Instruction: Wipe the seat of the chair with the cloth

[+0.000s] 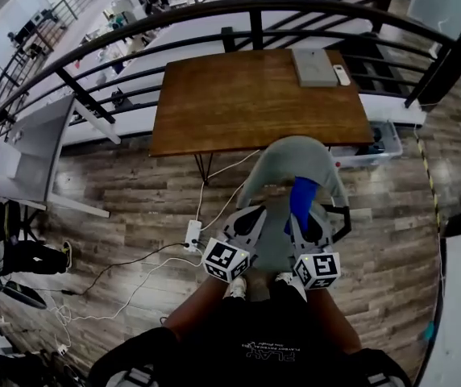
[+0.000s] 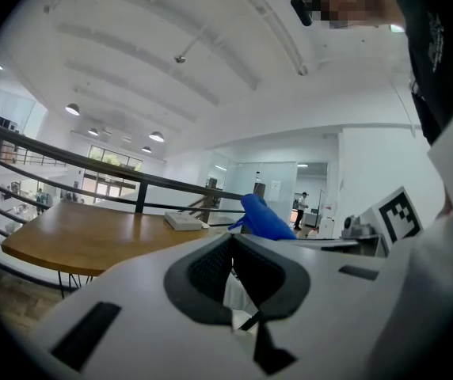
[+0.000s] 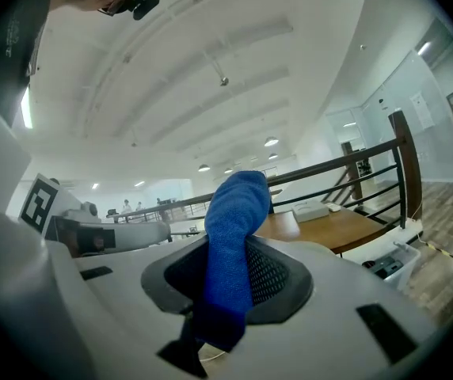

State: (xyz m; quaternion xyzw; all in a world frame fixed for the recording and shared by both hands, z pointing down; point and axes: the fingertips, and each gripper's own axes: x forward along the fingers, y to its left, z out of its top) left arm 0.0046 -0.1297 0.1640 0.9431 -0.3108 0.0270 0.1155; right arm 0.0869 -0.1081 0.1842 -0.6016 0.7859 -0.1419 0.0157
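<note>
In the head view a grey chair (image 1: 293,158) stands on the wood floor before me, at the near edge of a wooden table. Both grippers are close to my body, above the chair. My right gripper (image 1: 303,210) is shut on a blue cloth (image 1: 302,195), which sticks up out of its jaws; the right gripper view shows the cloth (image 3: 233,228) pinched between the dark pads. My left gripper (image 1: 251,218) is level with it on the left, its jaws together with nothing between them. In the left gripper view the cloth (image 2: 264,216) shows beyond that gripper (image 2: 234,244).
The wooden table (image 1: 238,103) carries a flat grey box (image 1: 314,65) and a small remote (image 1: 341,74). A black railing (image 1: 214,13) curves behind it. On the floor left of the chair lie a power strip (image 1: 193,234) and cables. A plastic bin (image 1: 378,142) sits at right.
</note>
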